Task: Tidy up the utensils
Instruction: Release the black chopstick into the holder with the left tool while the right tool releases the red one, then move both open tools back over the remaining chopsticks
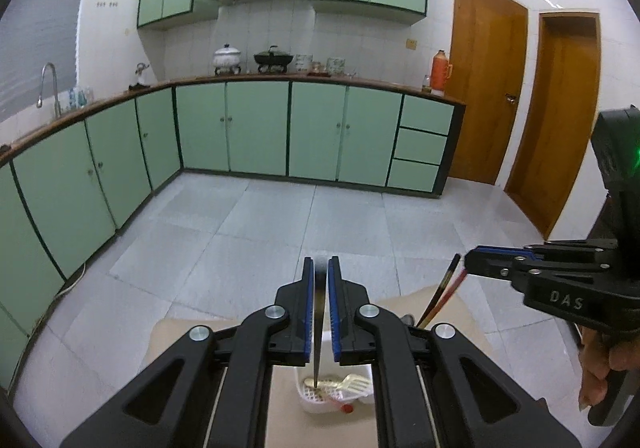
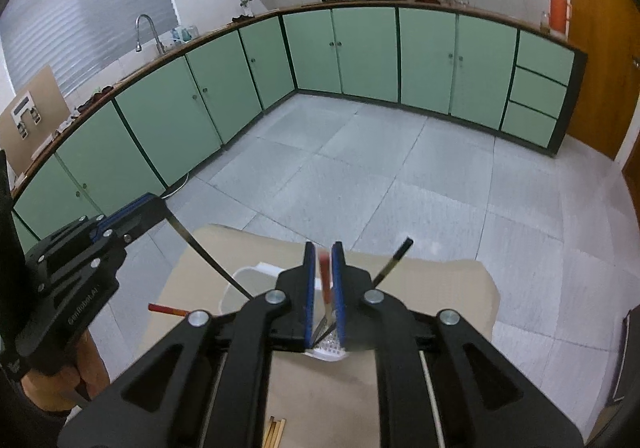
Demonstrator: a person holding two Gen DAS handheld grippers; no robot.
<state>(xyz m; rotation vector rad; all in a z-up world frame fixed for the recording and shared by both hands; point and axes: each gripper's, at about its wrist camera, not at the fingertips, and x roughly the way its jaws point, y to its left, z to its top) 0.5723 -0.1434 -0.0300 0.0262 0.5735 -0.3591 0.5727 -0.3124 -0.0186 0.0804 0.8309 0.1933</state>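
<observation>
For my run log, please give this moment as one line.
left tongs: holding metal utensil | right tongs: holding red-handled utensil | both over white basket

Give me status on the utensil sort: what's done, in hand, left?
Done: a fork and spoon already lie in the white basket. In hand: the left gripper pinches a slim metal utensil with its tip down in the basket; the right gripper holds a red-handled one over it. Left: both still need releasing, and wooden sticks lie loose on the table.
</observation>
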